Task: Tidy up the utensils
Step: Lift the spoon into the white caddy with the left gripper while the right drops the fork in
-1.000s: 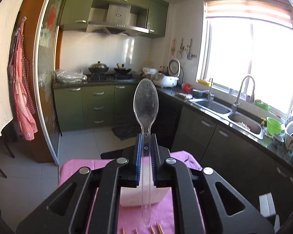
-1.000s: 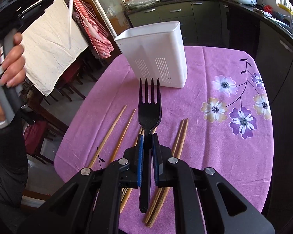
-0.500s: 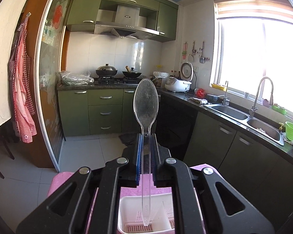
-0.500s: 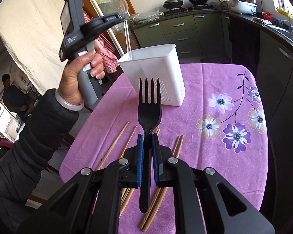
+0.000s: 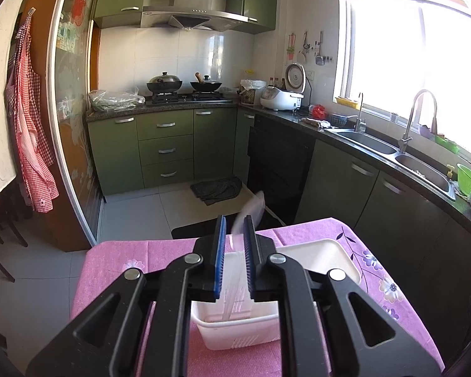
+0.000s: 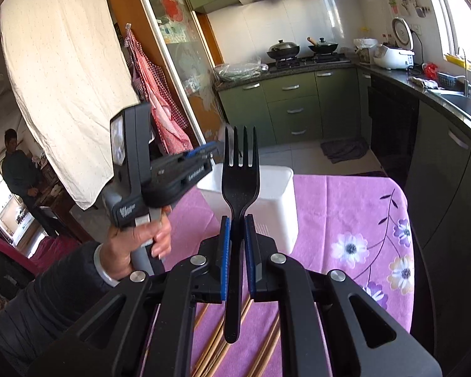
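Gripping the fork (image 6: 240, 185), my right gripper (image 6: 237, 251) is clamped. Only the left view shows the spoon (image 5: 249, 212) tilting loose between my left gripper's (image 5: 234, 257) parted pads, over the bin (image 5: 323, 253).

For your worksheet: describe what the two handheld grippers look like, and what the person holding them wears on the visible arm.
Both the left gripper and the right gripper have black angular linkage arms with silver round pivot bolts, and two narrow fingers faced with ribbed blue pads. The left one has a grey pistol handle with white lettering. The hand emerges from a dark padded sleeve, with a pale bangle at the wrist.
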